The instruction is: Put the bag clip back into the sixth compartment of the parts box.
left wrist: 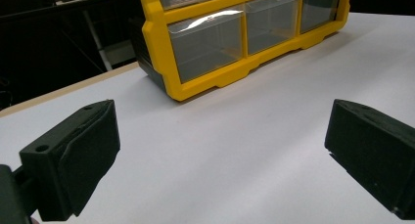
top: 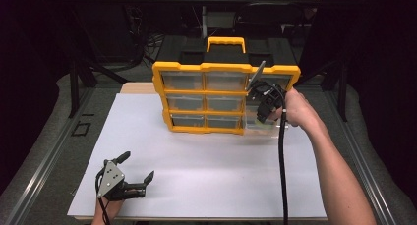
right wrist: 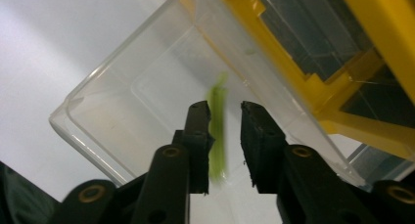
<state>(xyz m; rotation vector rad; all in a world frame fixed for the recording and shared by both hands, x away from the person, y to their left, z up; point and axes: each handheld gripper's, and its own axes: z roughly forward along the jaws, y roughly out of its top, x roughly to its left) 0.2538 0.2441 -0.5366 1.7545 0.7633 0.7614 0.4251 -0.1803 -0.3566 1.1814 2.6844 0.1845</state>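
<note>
A yellow organizer [top: 226, 67] with clear drawers stands at the back of the white board [top: 206, 171]. Its lower right clear drawer [top: 269, 128] is pulled out. My right gripper [top: 261, 118] points down into that drawer [right wrist: 122, 101]. In the right gripper view a thin, blurred green thing [right wrist: 217, 131] hangs between the jaws of the right gripper [right wrist: 225, 109], close to the left pad, with a gap to the right pad. My left gripper [top: 137, 166] rests near the front left of the board, open wide with nothing between its fingers [left wrist: 88, 150].
The organizer [left wrist: 156, 43] has a yellow carry handle [top: 226, 41] on top and several shut drawers [left wrist: 205, 43]. Dark floor and equipment surround the board. A black cable [top: 282, 176] trails from the right gripper along the forearm.
</note>
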